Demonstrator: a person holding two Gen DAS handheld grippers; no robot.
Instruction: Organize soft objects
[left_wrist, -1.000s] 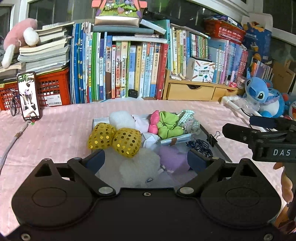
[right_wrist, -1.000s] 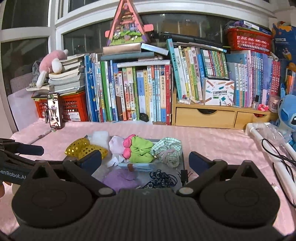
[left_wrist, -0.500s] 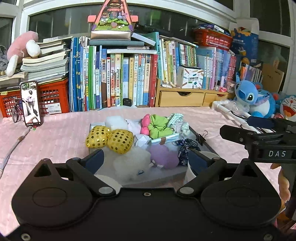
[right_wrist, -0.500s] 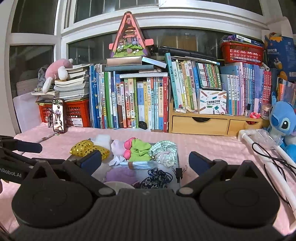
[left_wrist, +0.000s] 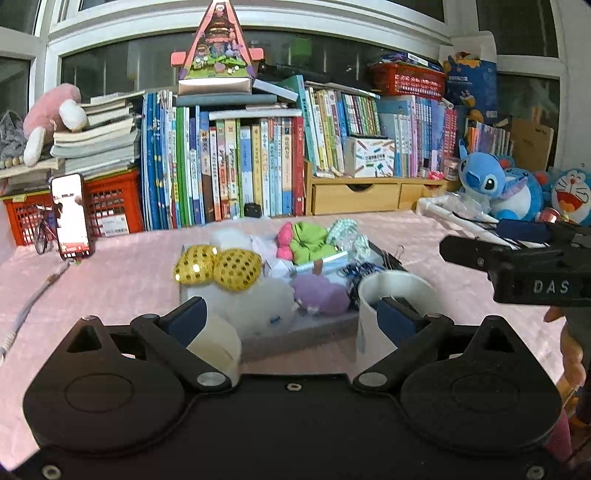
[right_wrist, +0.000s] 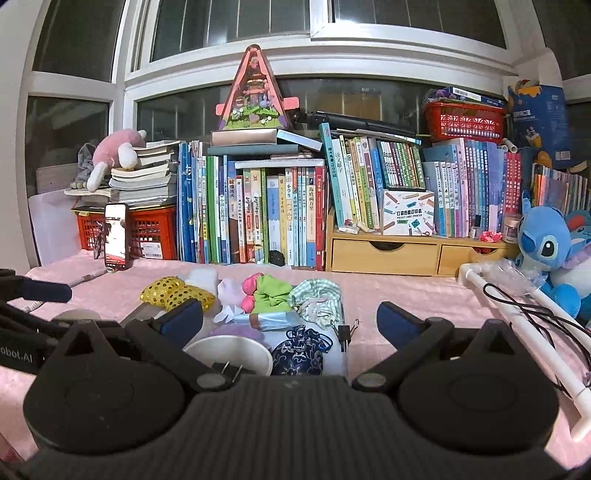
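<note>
A grey tray on the pink tablecloth holds soft things: a gold sequin bow, a white pompom, a purple pompom, a green and pink bow and a checked scrunchie. Two white cups stand in front of the tray. My left gripper is open and empty, just short of the tray. My right gripper is open and empty, also short of the tray; it shows at the right of the left wrist view.
A wall of books, red baskets and a wooden drawer unit line the back. A phone stands at left. Plush toys and a white stand sit at right. A dark pouch and binder clip lie in the tray.
Both grippers have pulled back and tilted up from the tray. The two white cups have come into view in front of it.
</note>
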